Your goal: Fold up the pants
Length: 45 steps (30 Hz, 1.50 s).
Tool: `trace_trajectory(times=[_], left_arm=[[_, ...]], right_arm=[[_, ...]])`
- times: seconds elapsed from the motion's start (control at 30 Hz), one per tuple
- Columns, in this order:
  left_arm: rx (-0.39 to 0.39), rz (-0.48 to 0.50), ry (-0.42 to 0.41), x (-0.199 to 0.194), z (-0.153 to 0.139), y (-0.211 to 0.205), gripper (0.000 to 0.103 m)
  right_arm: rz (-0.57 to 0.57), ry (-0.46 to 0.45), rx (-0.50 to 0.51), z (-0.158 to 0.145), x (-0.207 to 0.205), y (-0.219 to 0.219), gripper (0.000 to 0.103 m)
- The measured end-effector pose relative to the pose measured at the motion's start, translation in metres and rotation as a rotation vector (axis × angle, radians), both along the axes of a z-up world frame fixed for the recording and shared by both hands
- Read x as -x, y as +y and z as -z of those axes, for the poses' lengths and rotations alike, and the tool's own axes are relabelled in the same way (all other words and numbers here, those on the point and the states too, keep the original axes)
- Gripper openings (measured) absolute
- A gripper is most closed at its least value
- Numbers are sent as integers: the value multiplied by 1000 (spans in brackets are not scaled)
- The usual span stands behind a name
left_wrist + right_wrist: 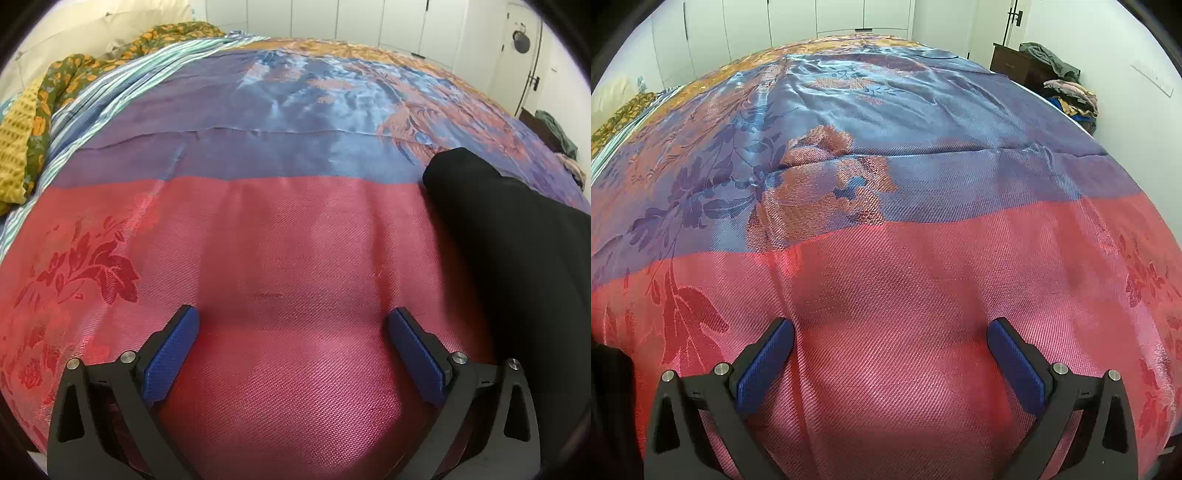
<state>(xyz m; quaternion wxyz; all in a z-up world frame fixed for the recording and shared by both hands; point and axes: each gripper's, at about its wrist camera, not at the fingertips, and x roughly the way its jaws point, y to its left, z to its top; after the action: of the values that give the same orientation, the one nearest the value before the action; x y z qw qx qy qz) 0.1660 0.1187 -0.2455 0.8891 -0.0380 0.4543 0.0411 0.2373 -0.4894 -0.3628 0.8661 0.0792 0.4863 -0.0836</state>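
Both the left tongs (293, 336) and the right tongs (890, 347) hang spread wide and empty over the bedspread (288, 229), the black pants (517, 251) lying between them; each should likely close on a cloth edge.
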Motion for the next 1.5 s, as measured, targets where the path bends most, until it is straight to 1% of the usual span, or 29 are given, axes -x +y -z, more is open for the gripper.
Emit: trace_trajectory(times=[0.93, 1.5], left_arm=[[4, -1, -8, 3, -1, -1, 102], [0, -8, 5, 2, 1, -2, 102]], right_arm=[[0, 0, 0, 0, 0, 1, 103], [0, 0, 0, 0, 0, 1, 103]])
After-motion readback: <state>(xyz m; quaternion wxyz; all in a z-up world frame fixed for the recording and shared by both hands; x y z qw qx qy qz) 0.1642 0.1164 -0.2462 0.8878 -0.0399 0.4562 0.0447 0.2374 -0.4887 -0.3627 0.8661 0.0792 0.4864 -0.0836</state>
